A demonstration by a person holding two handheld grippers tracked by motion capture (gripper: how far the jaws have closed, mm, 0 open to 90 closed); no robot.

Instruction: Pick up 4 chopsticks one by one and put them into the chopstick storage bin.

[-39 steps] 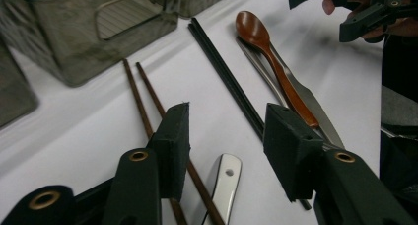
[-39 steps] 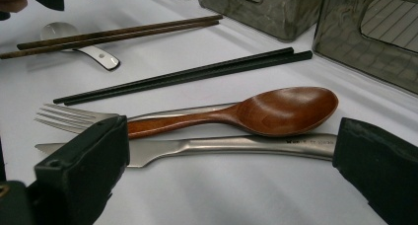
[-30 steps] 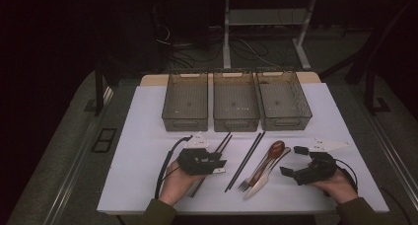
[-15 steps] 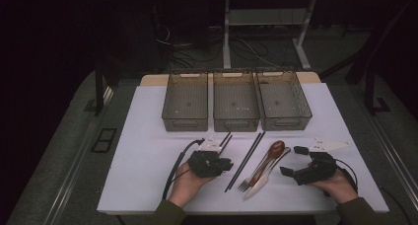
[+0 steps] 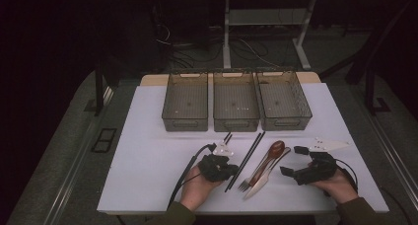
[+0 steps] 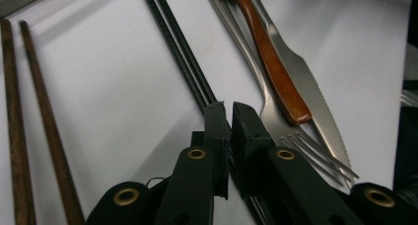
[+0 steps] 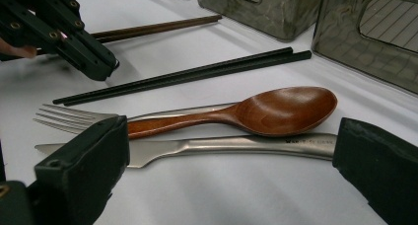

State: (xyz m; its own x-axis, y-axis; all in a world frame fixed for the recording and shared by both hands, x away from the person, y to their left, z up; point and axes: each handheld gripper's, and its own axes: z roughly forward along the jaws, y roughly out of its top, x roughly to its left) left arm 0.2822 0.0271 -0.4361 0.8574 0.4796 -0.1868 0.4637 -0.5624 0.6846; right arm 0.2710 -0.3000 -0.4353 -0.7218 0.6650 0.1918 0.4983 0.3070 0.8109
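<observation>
My left gripper (image 5: 229,171) (image 6: 230,106) is shut, its jaws having just been closing, and nothing shows between the pads. Its tips hover low over the near end of the black chopsticks (image 5: 247,158) (image 6: 177,42), which lie flat on the white table and pass beneath the jaws. A brown chopstick pair (image 6: 34,87) (image 7: 157,27) lies to their left. To the right lie a wooden spoon (image 5: 275,149) (image 7: 286,109), a fork (image 5: 245,185) (image 7: 69,116) and a knife (image 5: 261,178) (image 7: 236,146). My right gripper (image 5: 292,160) rests open beside them.
Three empty mesh bins (image 5: 185,121) (image 5: 235,122) (image 5: 286,121) stand in a row at the back of the white sheet (image 5: 148,161). A white three-cornered plate (image 5: 328,145) rides on the right gripper. Dark floor and table legs surround the table.
My left gripper has moved right and slightly down toward the black chopsticks, and its jaws have closed. The right gripper has stayed where it was.
</observation>
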